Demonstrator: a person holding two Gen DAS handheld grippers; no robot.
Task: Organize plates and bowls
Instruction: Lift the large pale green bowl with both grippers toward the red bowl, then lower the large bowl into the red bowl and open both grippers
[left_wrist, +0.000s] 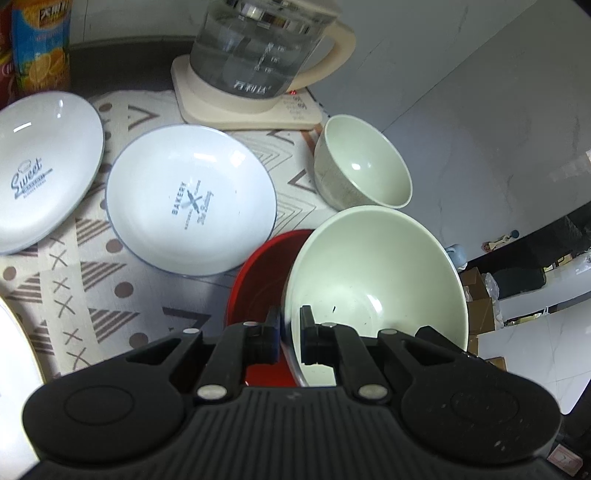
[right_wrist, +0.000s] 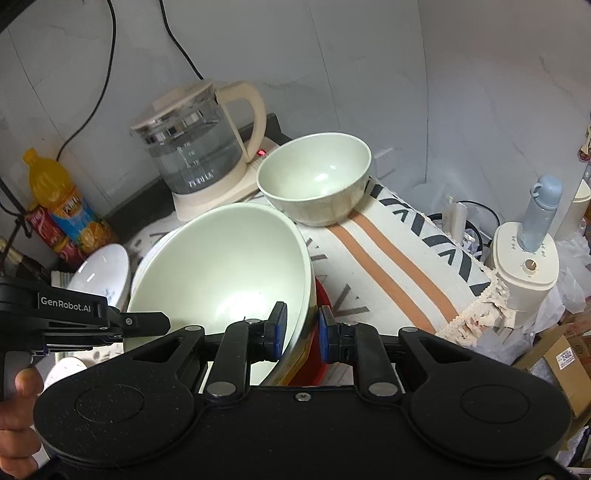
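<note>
The kettle (right_wrist: 199, 155) blocks the upper middle of the right view, with the small bowl (right_wrist: 317, 181) just beside it; bare striped cloth (right_wrist: 399, 266) lies free right of centre.

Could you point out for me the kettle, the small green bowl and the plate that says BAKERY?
kettle (right_wrist: 192, 155), right wrist view, on its glass body.
small green bowl (right_wrist: 314, 181), right wrist view, on its inner wall.
BAKERY plate (left_wrist: 192, 201), left wrist view, on its printed middle.

Home kitchen corner, kettle (right_wrist: 199, 155), juice bottle (right_wrist: 62, 206)
</note>
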